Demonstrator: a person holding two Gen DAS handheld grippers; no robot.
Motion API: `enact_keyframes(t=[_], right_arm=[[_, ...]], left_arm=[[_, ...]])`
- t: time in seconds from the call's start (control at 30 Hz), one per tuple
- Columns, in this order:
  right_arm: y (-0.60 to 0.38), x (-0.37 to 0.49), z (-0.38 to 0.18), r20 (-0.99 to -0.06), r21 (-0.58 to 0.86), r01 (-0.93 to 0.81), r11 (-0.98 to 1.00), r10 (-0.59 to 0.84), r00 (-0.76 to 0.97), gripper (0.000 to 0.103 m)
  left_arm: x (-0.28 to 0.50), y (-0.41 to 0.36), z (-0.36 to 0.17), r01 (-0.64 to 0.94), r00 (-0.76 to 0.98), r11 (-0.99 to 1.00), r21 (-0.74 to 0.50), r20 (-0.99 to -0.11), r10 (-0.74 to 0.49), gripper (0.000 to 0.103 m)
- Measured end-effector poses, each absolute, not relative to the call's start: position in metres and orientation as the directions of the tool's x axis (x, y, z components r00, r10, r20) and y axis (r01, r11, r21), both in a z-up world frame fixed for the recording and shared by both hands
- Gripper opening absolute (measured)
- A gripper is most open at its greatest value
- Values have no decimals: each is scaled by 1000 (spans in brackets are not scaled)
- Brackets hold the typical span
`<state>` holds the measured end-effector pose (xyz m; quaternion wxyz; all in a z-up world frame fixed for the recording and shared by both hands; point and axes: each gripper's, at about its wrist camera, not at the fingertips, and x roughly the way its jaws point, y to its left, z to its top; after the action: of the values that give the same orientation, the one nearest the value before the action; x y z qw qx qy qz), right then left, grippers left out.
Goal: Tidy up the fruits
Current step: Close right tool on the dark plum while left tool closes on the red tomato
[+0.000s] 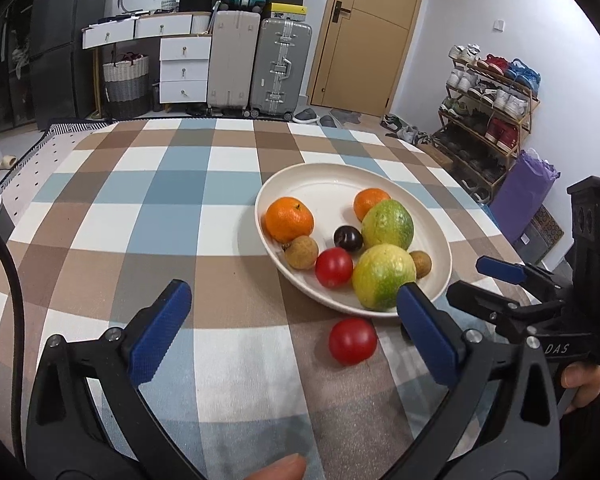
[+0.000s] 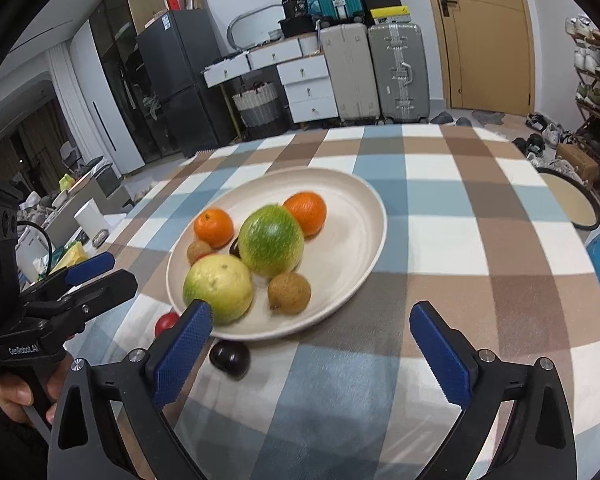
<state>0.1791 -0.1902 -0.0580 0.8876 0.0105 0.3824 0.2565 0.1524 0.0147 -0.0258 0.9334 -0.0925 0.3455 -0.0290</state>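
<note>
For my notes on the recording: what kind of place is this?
Probably a lived-in room of a home: a shoe rack by the door, suitcases, and a fridge surround the checked table holding the fruit plate.

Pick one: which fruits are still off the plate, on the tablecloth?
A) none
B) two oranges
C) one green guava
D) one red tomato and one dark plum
D: the red tomato and the dark plum both lie on the tablecloth just off the near rim of the plate.

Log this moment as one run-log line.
left gripper: open, empty | right gripper: open, empty | plate: holds fruit | off plate: red fruit, dark fruit
</note>
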Motion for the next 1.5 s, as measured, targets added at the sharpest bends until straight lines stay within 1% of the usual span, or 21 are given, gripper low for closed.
enact_keyframes(t=[0.17, 0.4, 0.5, 0.57, 0.67, 0.7, 0.73, 0.77, 0.83, 0.87, 0.93, 0.97, 1.03, 1.1, 1.17, 1.2, 1.37, 1.5], right_arm=[[-180, 168, -62, -703, 172, -475, 863, 445, 554, 101], [-156, 153, -73, -757, 104, -535, 839, 415, 504, 101], [-147, 150, -75, -763, 87, -548, 832, 410, 500, 99], [-143, 149, -75, -761, 83, -556, 827, 413, 500, 94], [-136, 151, -77, -772, 68, -563, 823, 401, 493, 82], [-134, 151, -78, -775, 70, -568, 820, 403, 486, 75], [-133, 151, -78, -779, 71, -572, 817, 404, 480, 71], [-131, 152, -78, -779, 66, -570, 819, 399, 484, 69], [-131, 152, -77, -777, 66, -569, 820, 400, 487, 58], [-131, 152, -77, -776, 62, -569, 820, 398, 489, 55], [-133, 152, -76, -776, 54, -566, 823, 391, 495, 45], [-134, 152, -76, -775, 62, -570, 819, 399, 490, 43], [-135, 150, -76, -773, 74, -581, 810, 415, 480, 36], [-135, 147, -76, -773, 72, -593, 802, 421, 475, 32], [-136, 143, -75, -771, 69, -602, 796, 425, 474, 30], [-137, 142, -75, -768, 71, -605, 793, 430, 475, 28], [-146, 138, -71, -751, 96, -601, 794, 454, 479, 28], [-159, 134, -66, -726, 120, -590, 799, 476, 497, 28]], left_arm=[[149, 16, -26, -4, 758, 979, -203, -640, -130, 102], [150, 15, -31, -10, 732, 981, -194, -670, -125, 102], [151, 14, -32, -6, 720, 982, -188, -682, -126, 102], [150, 13, -32, -12, 721, 983, -181, -683, -117, 102], [152, 15, -33, -16, 716, 981, -192, -687, -123, 102], [153, 16, -33, -20, 714, 981, -194, -689, -121, 102], [152, 16, -33, -22, 715, 981, -193, -688, -120, 102], [152, 16, -32, -21, 717, 981, -193, -687, -120, 102], [153, 16, -32, -17, 719, 980, -198, -684, -126, 102], [153, 16, -32, -16, 715, 980, -198, -687, -127, 102], [154, 15, -33, -15, 710, 980, -198, -692, -129, 102], [154, 14, -33, -10, 709, 980, -200, -692, -134, 102], [154, 12, -32, 12, 709, 978, -206, -689, -154, 99], [154, 9, -33, 32, 702, 977, -211, -691, -172, 97], [155, 5, -35, 49, 690, 975, -216, -698, -190, 94], [155, 3, -35, 60, 684, 975, -214, -703, -196, 91], [156, -5, -41, 98, 662, 971, -217, -714, -226, 86], [158, -10, -46, 125, 638, 967, -223, -728, -250, 77]])
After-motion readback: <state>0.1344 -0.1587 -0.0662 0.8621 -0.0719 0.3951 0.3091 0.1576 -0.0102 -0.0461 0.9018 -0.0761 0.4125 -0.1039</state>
